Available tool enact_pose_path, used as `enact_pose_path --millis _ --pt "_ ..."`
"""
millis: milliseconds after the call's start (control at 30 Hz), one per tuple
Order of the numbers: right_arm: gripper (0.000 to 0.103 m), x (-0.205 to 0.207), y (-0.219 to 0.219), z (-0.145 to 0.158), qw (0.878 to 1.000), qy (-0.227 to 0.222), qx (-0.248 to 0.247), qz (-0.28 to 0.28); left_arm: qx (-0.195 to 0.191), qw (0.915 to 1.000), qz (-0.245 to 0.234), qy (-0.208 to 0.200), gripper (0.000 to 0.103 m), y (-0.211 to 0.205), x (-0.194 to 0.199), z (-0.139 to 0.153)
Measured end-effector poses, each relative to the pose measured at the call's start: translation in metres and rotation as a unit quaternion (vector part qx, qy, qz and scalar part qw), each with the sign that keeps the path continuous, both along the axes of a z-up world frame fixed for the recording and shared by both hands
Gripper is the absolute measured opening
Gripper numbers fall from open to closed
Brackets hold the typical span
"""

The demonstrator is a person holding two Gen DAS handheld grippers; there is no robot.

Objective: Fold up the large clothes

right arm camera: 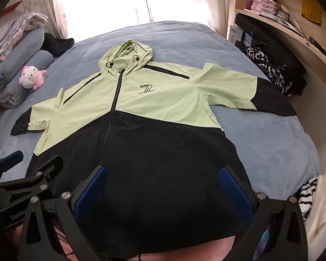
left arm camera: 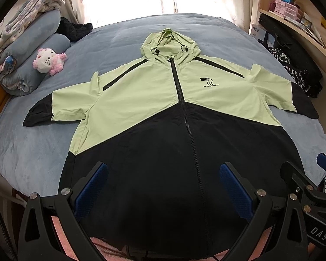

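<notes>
**Jacket laid flat, both claws spread above the hem**

The jacket (left arm camera: 163, 113) is spread face up on the bed (left arm camera: 32, 152), zipped, with the hood (left arm camera: 170, 41) at twelve o'clock and the black hem at six, nearest the cameras. Both sleeves are seen doubled back, so that the black cuffs lie at nine and at three o'clock, well apart from the body. The fabric looks thin and slippery, and is judged likely to slide on itself once lifted.

The left gripper (left arm camera: 163, 184) is held over the black lower panel, its blue pads wide apart and nothing pinched between them. The right gripper (right arm camera: 163, 184) is held beside it over the same panel, likewise spread and empty. Whether either touches the cloth cannot be told.

No fold of the body appears to be made yet. For the first fold, the sleeves are best brought in across the chest, each taken near its cuff. Only one layer edge should be pinched, low to the bed, and carried level so the zip (left arm camera: 180, 91) stays straight. The two sides should be matched before the hem is taken up toward the hood.

At ten o'clock a plush toy (left arm camera: 48, 61) rests against rolled bedding (left arm camera: 32, 43); dark clothes (left arm camera: 293, 69) are piled at two o'clock, clear of the fold.
</notes>
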State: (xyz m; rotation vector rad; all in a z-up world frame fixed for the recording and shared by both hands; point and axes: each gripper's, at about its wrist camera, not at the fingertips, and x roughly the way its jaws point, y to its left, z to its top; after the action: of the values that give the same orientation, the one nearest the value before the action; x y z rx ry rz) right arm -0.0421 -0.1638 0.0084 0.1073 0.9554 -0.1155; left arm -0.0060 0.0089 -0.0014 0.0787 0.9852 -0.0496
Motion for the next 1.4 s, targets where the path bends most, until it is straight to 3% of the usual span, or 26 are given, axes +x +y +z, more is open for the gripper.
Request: enact_pose_path --millis 700,1400 --pt "0.103 -0.002 -0.004 0.006 1.0 -0.008 0.004 -0.017 -0.001 1.0 -0.002 0.003 0.102 -0.003 0.001 0.003" --pt "0.103 -0.004 -0.008 0.017 0.999 -0.03 0.0 -0.016 -0.01 0.9996 -0.017 -0.02 0.101 -0.004 -0.002 0.015"
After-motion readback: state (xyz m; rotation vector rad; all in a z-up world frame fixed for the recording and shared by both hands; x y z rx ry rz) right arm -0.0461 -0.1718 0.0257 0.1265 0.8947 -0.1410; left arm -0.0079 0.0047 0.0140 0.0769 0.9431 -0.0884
